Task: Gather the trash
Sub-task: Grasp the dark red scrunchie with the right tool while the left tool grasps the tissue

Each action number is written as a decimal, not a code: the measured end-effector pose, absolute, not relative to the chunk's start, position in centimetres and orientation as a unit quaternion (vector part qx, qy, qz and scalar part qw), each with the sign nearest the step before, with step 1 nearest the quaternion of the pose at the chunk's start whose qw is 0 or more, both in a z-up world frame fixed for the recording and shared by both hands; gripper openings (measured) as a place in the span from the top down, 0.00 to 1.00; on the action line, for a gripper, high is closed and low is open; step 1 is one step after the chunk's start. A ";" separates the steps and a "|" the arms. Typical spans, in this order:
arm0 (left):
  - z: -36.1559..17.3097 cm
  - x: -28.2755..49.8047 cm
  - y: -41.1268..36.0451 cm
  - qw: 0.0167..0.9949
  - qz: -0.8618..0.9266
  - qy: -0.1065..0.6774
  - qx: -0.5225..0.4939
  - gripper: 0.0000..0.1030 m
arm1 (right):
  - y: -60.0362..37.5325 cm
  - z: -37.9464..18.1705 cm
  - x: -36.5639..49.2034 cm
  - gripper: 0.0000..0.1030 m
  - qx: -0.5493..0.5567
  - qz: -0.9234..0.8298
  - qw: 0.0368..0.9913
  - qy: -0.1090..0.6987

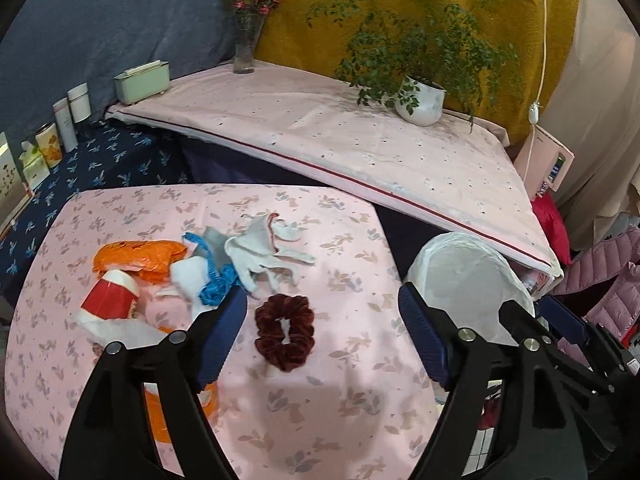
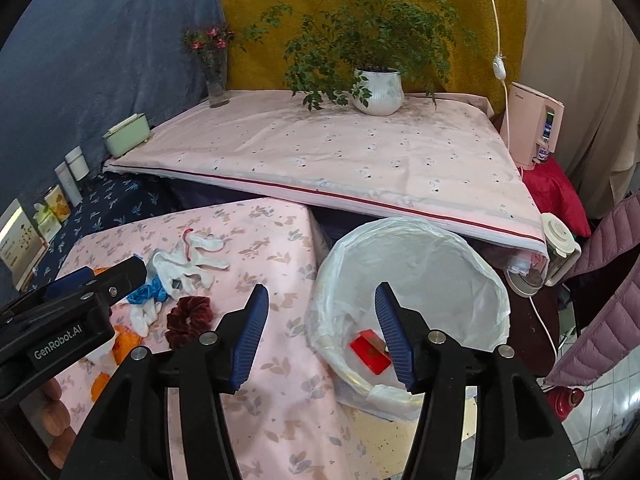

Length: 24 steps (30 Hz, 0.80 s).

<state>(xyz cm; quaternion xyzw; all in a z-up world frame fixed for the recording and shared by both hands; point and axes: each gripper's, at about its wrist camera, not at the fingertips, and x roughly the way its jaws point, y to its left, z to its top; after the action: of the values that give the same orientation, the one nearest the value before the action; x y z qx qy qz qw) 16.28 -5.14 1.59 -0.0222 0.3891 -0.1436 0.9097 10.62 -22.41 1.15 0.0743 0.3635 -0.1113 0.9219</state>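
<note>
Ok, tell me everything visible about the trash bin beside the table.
The trash bin is round and open-topped, lined with a thin, translucent white plastic bag whose edge folds loosely over the rim. It stands upright, close beside the right edge of the pink floral-clothed table, lower than the tabletop. Inside, a small red wrapper lies on the liner. The right gripper hovers above it with its jaws open and nothing between them.

Plush matt maroon velvet scrunchie; thin translucent white plastic bin liner, slightly glossy; matt pink floral cotton tablecloth
</note>
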 end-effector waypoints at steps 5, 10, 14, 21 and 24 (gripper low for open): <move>0.3 16.2 -0.8 0.907 -0.101 0.407 -0.042 0.25 | -19.4 0.7 10.8 0.47 0.067 -0.087 0.922 0.370; -1.3 16.1 3.3 0.901 -0.061 0.425 -0.066 0.24 | -16.5 0.0 11.0 0.47 0.059 -0.066 0.921 0.379; -2.5 16.1 6.1 0.894 -0.037 0.438 -0.084 0.24 | -14.5 -0.6 11.0 0.47 0.050 -0.051 0.919 0.386; -5.0 16.3 9.4 0.877 -0.012 0.468 -0.110 0.24 | -12.3 -1.4 11.1 0.47 0.043 -0.037 0.916 0.396; -6.2 16.4 10.4 0.867 -0.008 0.483 -0.125 0.25 | -11.7 -1.9 11.2 0.47 0.042 -0.035 0.915 0.401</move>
<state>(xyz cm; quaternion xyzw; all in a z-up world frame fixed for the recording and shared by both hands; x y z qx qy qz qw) 16.42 10.38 -6.25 -0.1248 0.4826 -0.0081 0.8669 11.15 -11.69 -1.89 0.0416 0.4006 -0.0345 0.9147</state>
